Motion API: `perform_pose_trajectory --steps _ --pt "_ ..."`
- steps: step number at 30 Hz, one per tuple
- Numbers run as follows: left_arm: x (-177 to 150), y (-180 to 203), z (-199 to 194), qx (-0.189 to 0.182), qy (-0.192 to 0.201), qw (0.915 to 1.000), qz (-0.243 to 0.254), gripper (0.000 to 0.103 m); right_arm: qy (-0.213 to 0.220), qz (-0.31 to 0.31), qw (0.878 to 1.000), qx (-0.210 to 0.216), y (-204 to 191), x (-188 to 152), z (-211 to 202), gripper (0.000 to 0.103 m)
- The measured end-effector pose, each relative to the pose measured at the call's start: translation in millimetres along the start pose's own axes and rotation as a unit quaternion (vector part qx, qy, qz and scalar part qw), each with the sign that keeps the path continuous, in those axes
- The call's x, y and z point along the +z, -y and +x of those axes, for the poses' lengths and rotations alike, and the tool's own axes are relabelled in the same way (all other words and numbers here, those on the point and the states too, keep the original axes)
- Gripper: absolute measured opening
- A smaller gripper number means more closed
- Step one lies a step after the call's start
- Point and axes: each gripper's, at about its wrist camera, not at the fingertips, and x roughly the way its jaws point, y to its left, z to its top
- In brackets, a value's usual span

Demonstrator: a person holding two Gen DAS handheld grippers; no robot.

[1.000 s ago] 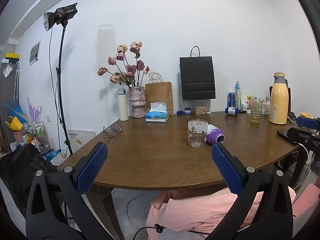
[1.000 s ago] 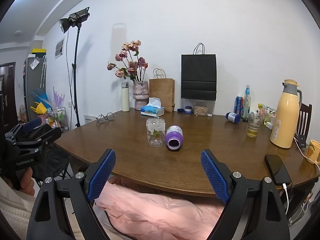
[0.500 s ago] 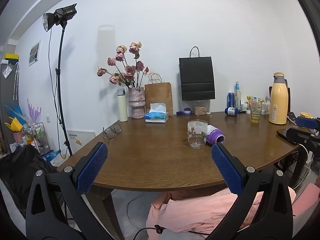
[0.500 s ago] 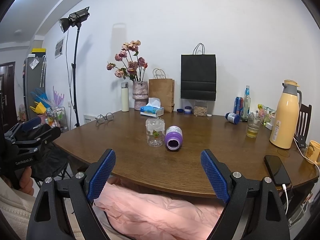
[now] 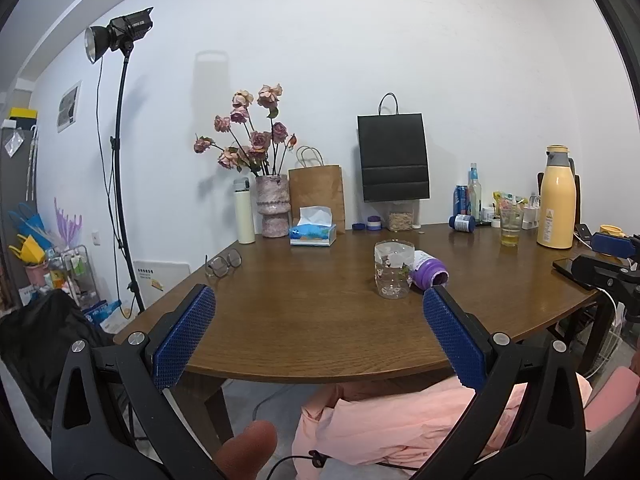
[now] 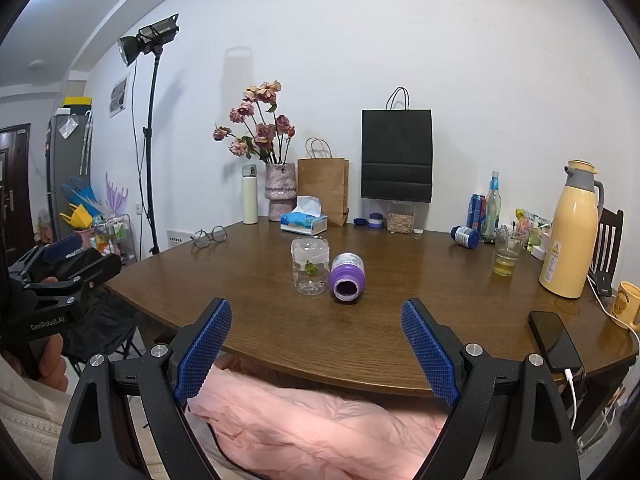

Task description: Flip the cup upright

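Note:
A purple and white cup (image 6: 346, 275) lies on its side on the brown table (image 6: 400, 320), its open mouth toward the right wrist camera. It also shows in the left wrist view (image 5: 430, 271), partly behind a clear glass jar (image 5: 393, 274). The jar (image 6: 310, 265) stands just left of the cup. My left gripper (image 5: 316, 332) is open and empty, held short of the table's near edge. My right gripper (image 6: 316, 344) is open and empty, also before the near edge, roughly facing the cup.
At the back stand a vase of roses (image 6: 281, 190), tissue box (image 6: 304, 224), paper bags (image 6: 396, 156), white flask (image 6: 250, 194). Glasses (image 6: 209, 236) lie left. A yellow thermos (image 6: 568, 232), drinking glass (image 6: 506, 256), bottles and a phone (image 6: 554, 340) are right. Pink fabric (image 6: 320, 432) lies below.

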Motion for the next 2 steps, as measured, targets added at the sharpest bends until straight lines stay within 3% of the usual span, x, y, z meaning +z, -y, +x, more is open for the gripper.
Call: perform_pose_trajectory --steps 2 --pt "0.2 -0.5 0.1 0.001 0.001 1.0000 -0.001 0.103 0.000 0.000 1.000 0.000 0.1 0.1 0.2 0.091"
